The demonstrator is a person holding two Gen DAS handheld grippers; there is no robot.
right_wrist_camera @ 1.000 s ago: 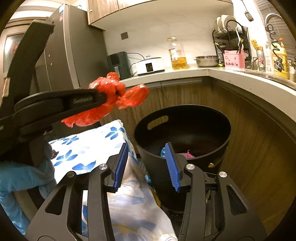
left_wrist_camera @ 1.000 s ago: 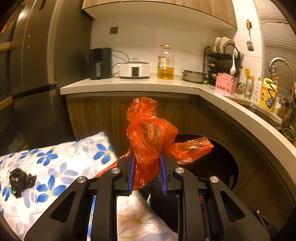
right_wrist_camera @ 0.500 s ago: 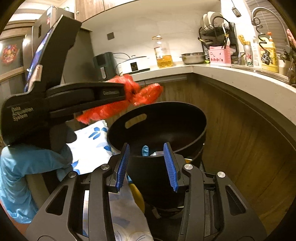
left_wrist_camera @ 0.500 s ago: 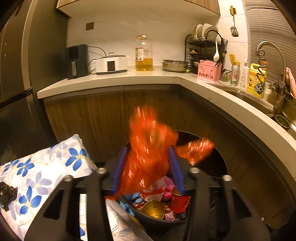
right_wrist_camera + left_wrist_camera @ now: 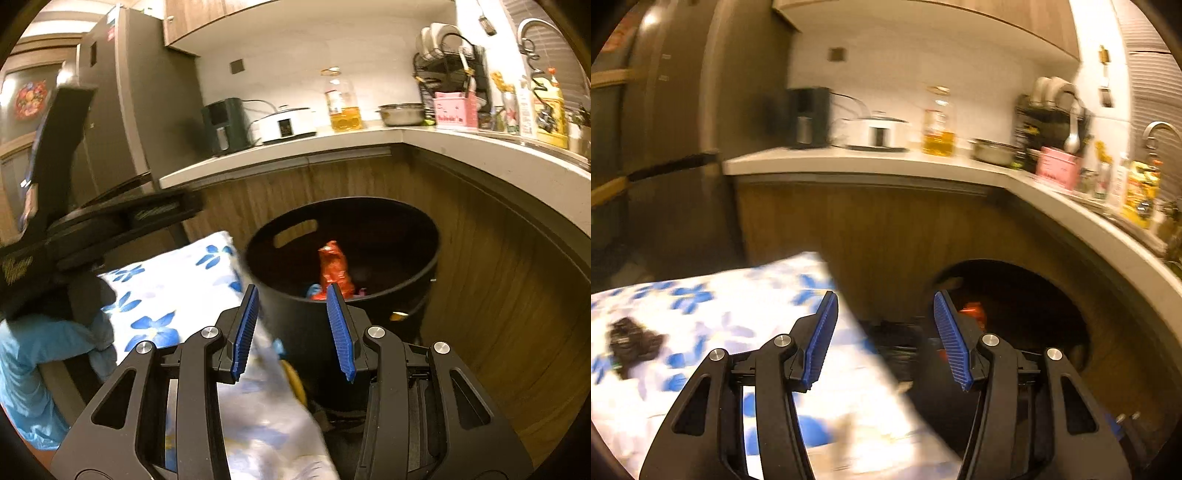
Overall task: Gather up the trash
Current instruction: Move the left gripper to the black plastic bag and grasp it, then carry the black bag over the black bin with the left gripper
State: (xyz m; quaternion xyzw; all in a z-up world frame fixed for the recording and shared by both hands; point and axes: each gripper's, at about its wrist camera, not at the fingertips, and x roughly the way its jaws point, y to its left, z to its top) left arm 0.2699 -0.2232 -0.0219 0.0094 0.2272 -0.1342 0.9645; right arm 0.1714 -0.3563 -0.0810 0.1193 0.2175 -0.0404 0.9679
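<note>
Both grippers stand with jaws spread and nothing between them: the left gripper (image 5: 882,339) and the right gripper (image 5: 291,328). We see the orange bag (image 5: 334,271) inside the black bin (image 5: 406,236), upright among other trash; in the left wrist view only an orange scrap (image 5: 973,312) shows in the bin's (image 5: 1052,291) dark mouth. The right gripper points at the bin's near rim. Just left of the bin lies a white cloth (image 5: 166,295) with blue flowers; on it, in the blurred left wrist view, we note a small black lump (image 5: 631,341). We see the left gripper (image 5: 129,218) from the side, held in a blue-gloved hand (image 5: 55,339). Behind the bin runs a wooden cabinet (image 5: 498,258) under a pale counter (image 5: 295,155).
</note>
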